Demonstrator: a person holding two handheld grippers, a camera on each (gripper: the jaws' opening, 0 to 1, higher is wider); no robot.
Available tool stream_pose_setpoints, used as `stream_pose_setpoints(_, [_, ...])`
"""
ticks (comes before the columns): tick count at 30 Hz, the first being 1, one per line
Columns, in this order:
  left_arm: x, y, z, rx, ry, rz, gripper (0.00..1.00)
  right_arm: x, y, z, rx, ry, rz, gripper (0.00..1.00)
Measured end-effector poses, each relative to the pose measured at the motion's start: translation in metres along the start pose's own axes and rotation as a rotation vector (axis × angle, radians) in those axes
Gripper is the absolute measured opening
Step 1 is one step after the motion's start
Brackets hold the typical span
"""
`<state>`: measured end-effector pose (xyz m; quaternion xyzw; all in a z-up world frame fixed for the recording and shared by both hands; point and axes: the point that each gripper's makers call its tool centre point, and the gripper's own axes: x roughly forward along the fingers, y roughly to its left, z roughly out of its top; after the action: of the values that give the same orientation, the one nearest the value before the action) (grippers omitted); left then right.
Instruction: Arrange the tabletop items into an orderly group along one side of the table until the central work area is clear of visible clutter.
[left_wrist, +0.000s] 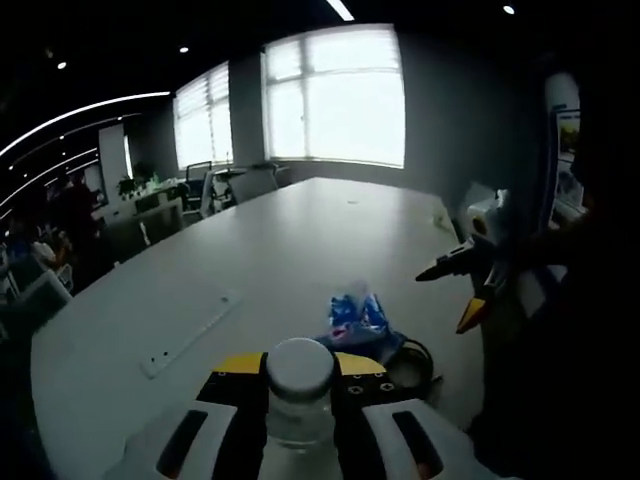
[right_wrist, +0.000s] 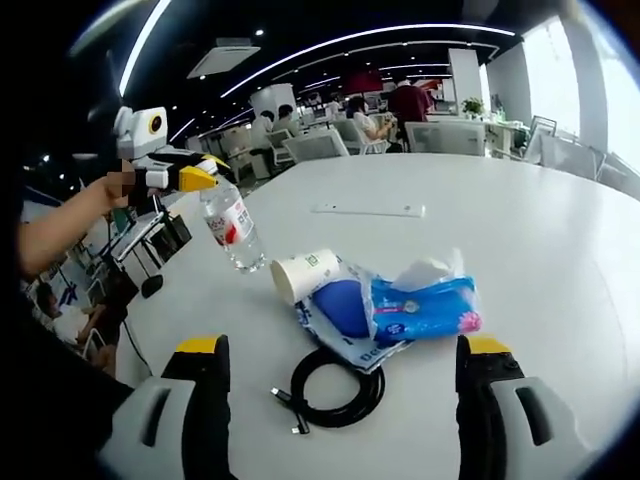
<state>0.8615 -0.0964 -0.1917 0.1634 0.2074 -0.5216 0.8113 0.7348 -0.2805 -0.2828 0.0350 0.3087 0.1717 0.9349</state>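
My left gripper (left_wrist: 300, 363) is shut on a clear water bottle (left_wrist: 300, 415) with a white cap. In the right gripper view it (right_wrist: 190, 178) holds that bottle (right_wrist: 232, 228), tilted, above the white table (right_wrist: 560, 230). My right gripper (right_wrist: 343, 347) stands open over a small pile: a paper cup (right_wrist: 305, 275) on its side, a dark blue pouch (right_wrist: 340, 305), a blue tissue pack (right_wrist: 425, 305) and a coiled black cable (right_wrist: 335, 390). The left gripper view shows the tissue pack (left_wrist: 358, 318), the cable (left_wrist: 415, 360) and the right gripper (left_wrist: 455, 293) above the table's right edge.
A flat white strip (right_wrist: 368, 210) is set into the table further out, seen also as a strip (left_wrist: 190, 330) in the left gripper view. Office chairs (right_wrist: 320, 145) and seated people (right_wrist: 365, 120) are beyond the far edge. Bright windows (left_wrist: 335, 95) lie behind the table's end.
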Motion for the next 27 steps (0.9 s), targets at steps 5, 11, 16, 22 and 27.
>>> stream_pose_setpoints(5, [-0.003,0.011,-0.004,0.011,0.016,-0.007,0.21,0.006,0.002,0.005,-0.014,0.004,0.009,0.90])
stream_pose_setpoints(11, [-0.004,0.029,-0.016,0.015,0.046,-0.008,0.21,0.010,0.003,0.008,-0.018,0.004,0.011,0.90])
stream_pose_setpoints(16, [-0.003,0.041,-0.024,0.038,0.065,-0.025,0.21,0.013,-0.001,0.010,-0.014,0.005,0.007,0.90])
stream_pose_setpoints(22, [0.000,0.056,-0.032,0.051,0.076,-0.041,0.21,0.018,-0.007,0.012,-0.005,0.005,-0.007,0.90])
stream_pose_setpoints(27, [0.004,0.063,-0.040,0.065,0.092,-0.059,0.21,0.022,-0.009,0.011,-0.002,0.017,-0.016,0.89])
